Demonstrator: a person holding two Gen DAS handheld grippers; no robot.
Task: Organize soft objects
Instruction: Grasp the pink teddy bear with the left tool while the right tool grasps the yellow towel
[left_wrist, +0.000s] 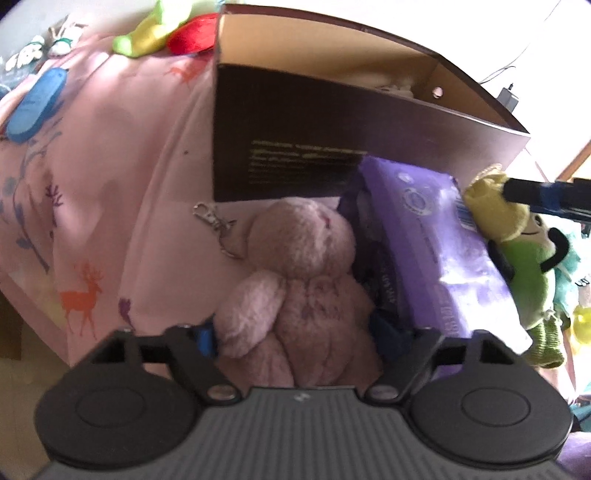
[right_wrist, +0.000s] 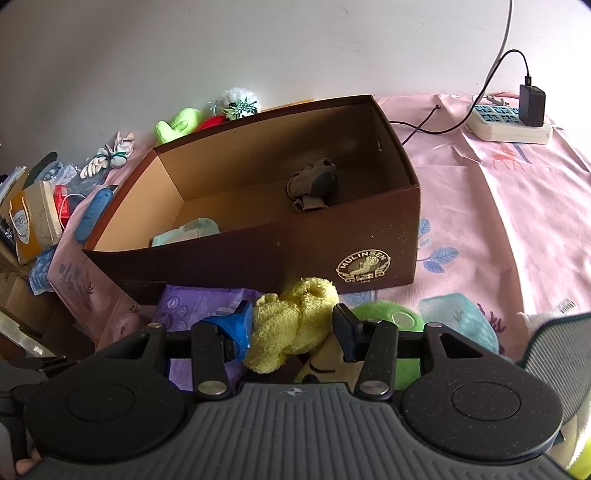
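A pink plush bunny (left_wrist: 303, 273) with a metal clip (left_wrist: 214, 221) lies on the pink cloth in front of the brown shoebox (left_wrist: 295, 129). My left gripper (left_wrist: 295, 334) stands open astride it, its blue pads (left_wrist: 205, 338) just at the fur on either side. My right gripper (right_wrist: 291, 328) is shut on the fuzzy yellow top of a yellow-green plush doll (right_wrist: 295, 317), seen from the left wrist too as the doll (left_wrist: 517, 258) leaning on a purple pack (left_wrist: 443, 240). The shoebox (right_wrist: 369, 236) stands open, holding a grey soft item (right_wrist: 312, 184) and a pale green one (right_wrist: 188, 230).
A teal plush (right_wrist: 461, 321) lies right of the doll. Green (left_wrist: 147, 33) and red (left_wrist: 192, 37) plush toys sit behind the box, a blue case (left_wrist: 35, 103) to its left. A power strip (right_wrist: 509, 122) with charger is at back right. The table edge (left_wrist: 44, 295) drops off on the left.
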